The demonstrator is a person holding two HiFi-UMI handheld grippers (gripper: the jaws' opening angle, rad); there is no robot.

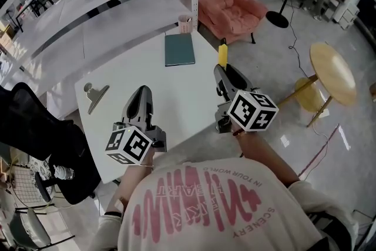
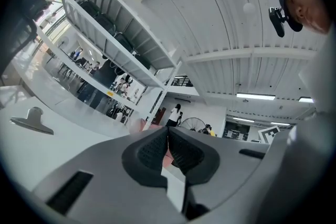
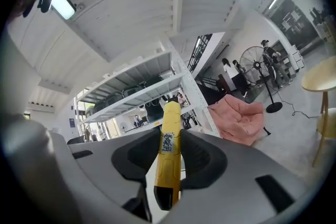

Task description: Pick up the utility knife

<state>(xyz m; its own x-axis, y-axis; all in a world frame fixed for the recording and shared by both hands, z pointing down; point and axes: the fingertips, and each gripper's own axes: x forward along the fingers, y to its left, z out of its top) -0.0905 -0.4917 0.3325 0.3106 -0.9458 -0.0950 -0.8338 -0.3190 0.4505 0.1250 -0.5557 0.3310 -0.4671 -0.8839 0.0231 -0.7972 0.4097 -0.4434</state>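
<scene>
The only words that can be read stand on the back of the person's shirt point(image 1: 200, 208), at six o'clock in the head view. They are printed in red and seen upside down: "IN YOUR WORLD", with "SCENERY" running along the edge toward five o'clock. The large red lettering between them cannot be made out.

In the right gripper view, the yellow utility knife point(image 3: 169, 160) carries a small white sticker point(image 3: 167, 142) with dark print, too small to read.

The left cube point(image 1: 129, 146) and right cube point(image 1: 252, 110) show black-and-white square code patterns, no letters.

Table point(image 1: 182, 97) middle lies open (notebook point(image 1: 179, 49) far edge, clip point(image 1: 94, 94) left).
</scene>
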